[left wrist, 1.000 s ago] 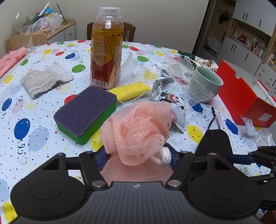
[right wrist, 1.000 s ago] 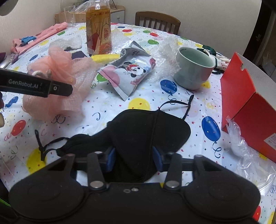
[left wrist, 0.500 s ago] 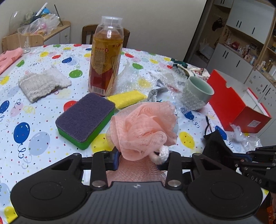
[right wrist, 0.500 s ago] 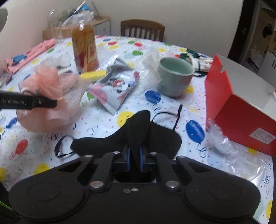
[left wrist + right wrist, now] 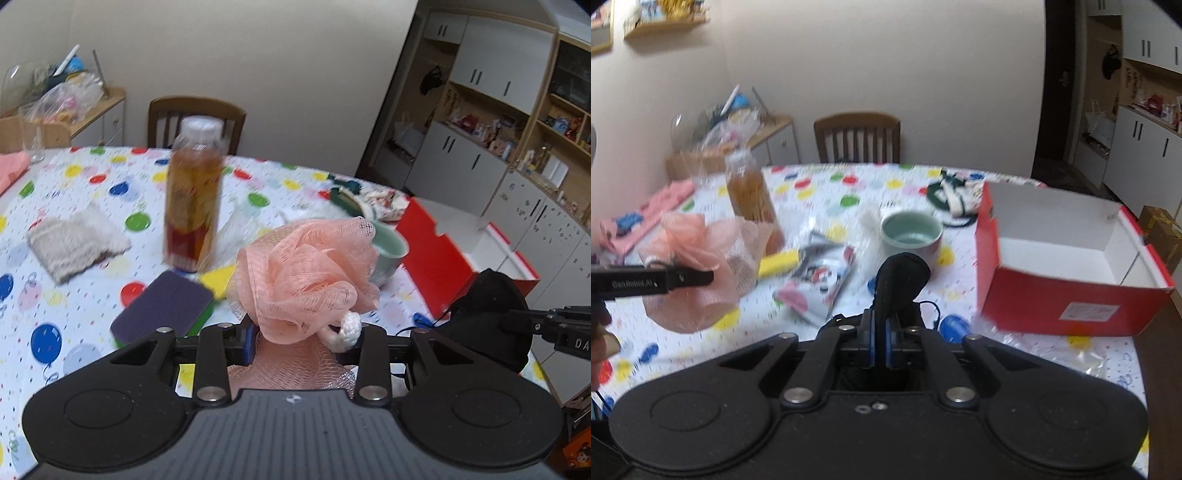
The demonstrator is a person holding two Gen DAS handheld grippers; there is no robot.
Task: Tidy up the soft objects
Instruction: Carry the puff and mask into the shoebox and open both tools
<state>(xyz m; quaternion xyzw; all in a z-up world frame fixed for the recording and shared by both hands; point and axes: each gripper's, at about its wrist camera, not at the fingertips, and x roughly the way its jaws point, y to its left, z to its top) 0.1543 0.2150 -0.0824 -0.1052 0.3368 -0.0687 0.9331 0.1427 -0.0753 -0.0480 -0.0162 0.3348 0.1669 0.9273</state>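
left gripper (image 5: pixel 303 338): clamped on peach mesh pouf (image 5: pixel 306 277), held clear above table (image 5: pixel 74 280).
right gripper (image 5: pixel 881 345): pinched tight on black face mask (image 5: pixel 899 284), also off table.
step, judged: carry both to red box (image 5: pixel 1067 291); keep grips firm, release over open white interior.
textures: pouf netted, ruffled, springy; mask thin, limp, draping; box stiff card.

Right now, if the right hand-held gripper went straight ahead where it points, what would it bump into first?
Probably the pale green cup, which sits straight ahead of the right hand-held gripper holding the black mask. Depth is unclear, so it might pass above it.
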